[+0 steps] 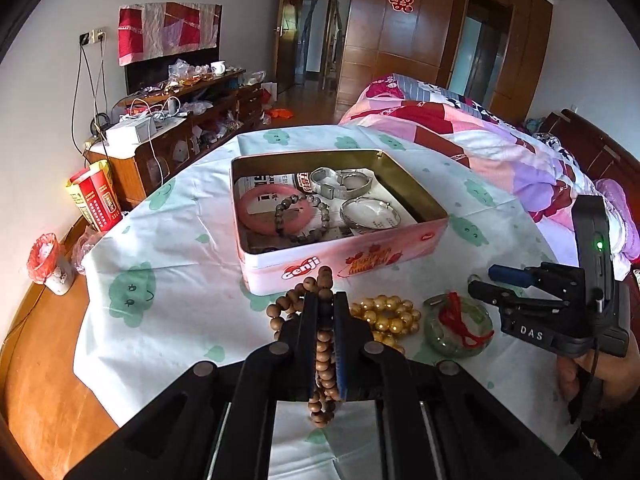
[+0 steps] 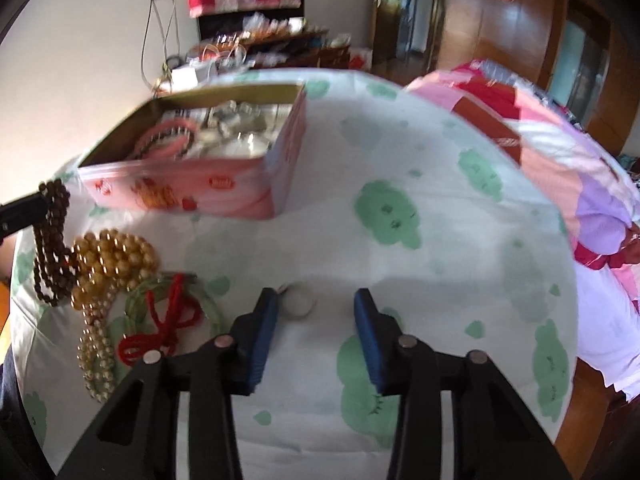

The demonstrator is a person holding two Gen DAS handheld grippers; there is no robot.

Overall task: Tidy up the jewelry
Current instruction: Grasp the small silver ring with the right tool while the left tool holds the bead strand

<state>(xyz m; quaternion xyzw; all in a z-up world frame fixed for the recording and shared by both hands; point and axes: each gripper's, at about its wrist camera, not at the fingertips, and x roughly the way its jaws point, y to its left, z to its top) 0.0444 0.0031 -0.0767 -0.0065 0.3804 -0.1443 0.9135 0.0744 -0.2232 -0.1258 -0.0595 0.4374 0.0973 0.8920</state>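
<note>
My left gripper (image 1: 325, 300) is shut on a brown wooden bead strand (image 1: 325, 344), held just in front of the open pink tin (image 1: 344, 252); the strand also shows in the right wrist view (image 2: 50, 240). The tin holds a pink bangle (image 1: 256, 200), a dark bead bracelet (image 1: 304, 220) and silver bangles (image 1: 372, 212). Gold beads (image 1: 386, 318) and a green jade bangle with red cord (image 1: 458, 326) lie on the cloth. My right gripper (image 2: 316, 300) is open and empty over the cloth, by a small pale ring (image 2: 298, 300).
The round table has a white cloth with green clouds (image 2: 400, 216). A bed with a patchwork quilt (image 1: 500, 136) lies to the right. A cluttered cabinet (image 1: 180, 120), a red box (image 1: 96, 196) and a cup (image 1: 52, 264) stand at the left.
</note>
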